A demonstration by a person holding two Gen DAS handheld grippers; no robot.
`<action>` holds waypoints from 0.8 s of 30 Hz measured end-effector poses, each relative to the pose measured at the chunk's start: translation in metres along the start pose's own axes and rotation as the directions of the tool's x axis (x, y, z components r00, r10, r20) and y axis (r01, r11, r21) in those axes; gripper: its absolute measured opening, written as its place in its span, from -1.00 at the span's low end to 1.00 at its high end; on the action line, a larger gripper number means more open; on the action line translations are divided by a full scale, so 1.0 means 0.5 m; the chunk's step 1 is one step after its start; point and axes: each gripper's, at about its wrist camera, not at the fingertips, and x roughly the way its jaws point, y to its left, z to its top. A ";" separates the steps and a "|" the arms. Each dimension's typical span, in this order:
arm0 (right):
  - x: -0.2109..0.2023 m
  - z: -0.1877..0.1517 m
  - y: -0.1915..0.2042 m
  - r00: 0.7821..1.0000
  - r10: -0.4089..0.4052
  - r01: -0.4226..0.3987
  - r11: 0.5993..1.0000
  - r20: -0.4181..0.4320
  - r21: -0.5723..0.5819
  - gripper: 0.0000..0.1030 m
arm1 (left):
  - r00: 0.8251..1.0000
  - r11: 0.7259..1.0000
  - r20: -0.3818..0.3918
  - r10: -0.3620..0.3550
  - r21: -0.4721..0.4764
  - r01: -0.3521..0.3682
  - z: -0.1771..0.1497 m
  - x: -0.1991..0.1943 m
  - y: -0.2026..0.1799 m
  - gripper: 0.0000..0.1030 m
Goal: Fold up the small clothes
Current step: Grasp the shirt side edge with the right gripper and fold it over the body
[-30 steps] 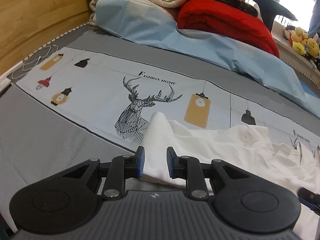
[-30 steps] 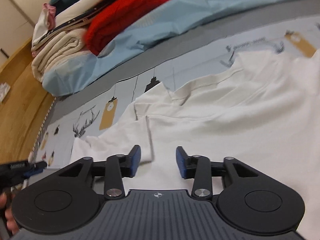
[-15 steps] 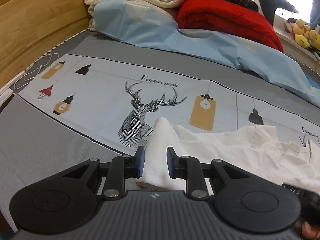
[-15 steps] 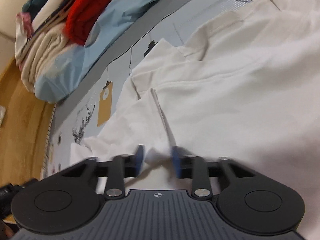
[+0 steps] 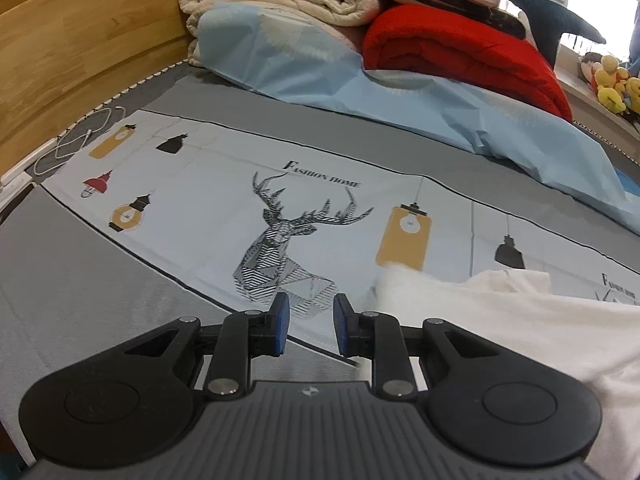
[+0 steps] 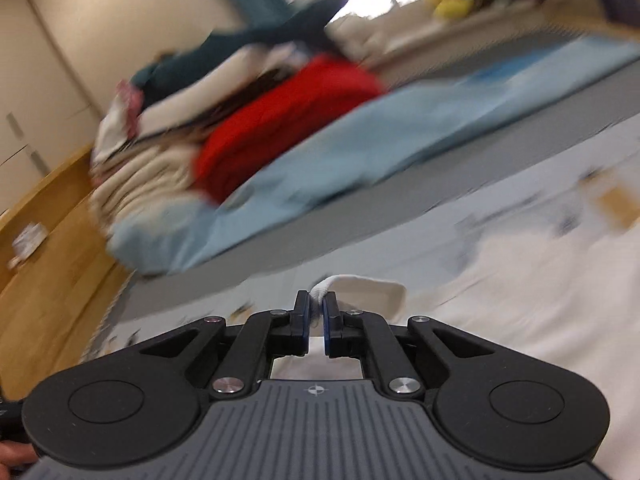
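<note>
Right tongs [image 6: 316, 307] are pinching a fold of the white shirt [image 6: 500, 300], w/ the rest lying on the bed [image 5: 80, 288]. Left tongs [image 5: 307, 322] are hanging spread over the deer print [image 5: 280, 256], gripping nothing, shirt just beside them.

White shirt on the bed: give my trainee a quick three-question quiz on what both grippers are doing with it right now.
1. True or false: the left gripper is clamped on the white shirt.
2. What does the right gripper hold? A) the red blanket B) a fold of the white shirt C) nothing
3. Fill in: between the left gripper's open fingers you see the printed ____ on the bedsheet.

Key:
1. False; its jaws stand open and empty, with the shirt off to its right.
2. B; the jaws are shut on white fabric.
3. Deer.
</note>
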 end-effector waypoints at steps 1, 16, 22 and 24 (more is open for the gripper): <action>-0.021 0.012 -0.041 0.998 -0.057 0.057 0.998 0.020 0.000 -0.89 | 1.000 1.000 0.001 -0.005 0.007 0.005 0.000 -0.001 -0.007 -0.50; -0.056 -0.005 -0.287 0.939 -0.321 0.330 0.942 -0.121 0.064 -0.76 | 0.988 0.985 -0.112 -0.103 0.129 0.117 -0.047 0.039 -0.121 -0.50; -0.069 0.001 -0.324 0.904 -0.421 0.428 0.895 -0.079 0.125 -0.65 | 0.982 0.974 -0.146 -0.117 0.178 0.142 -0.068 0.060 -0.160 -0.50; -0.068 0.002 -0.327 0.918 -0.391 0.397 0.908 -0.075 0.133 -0.65 | 0.981 0.973 -0.153 -0.122 0.178 0.149 -0.070 0.065 -0.167 -0.50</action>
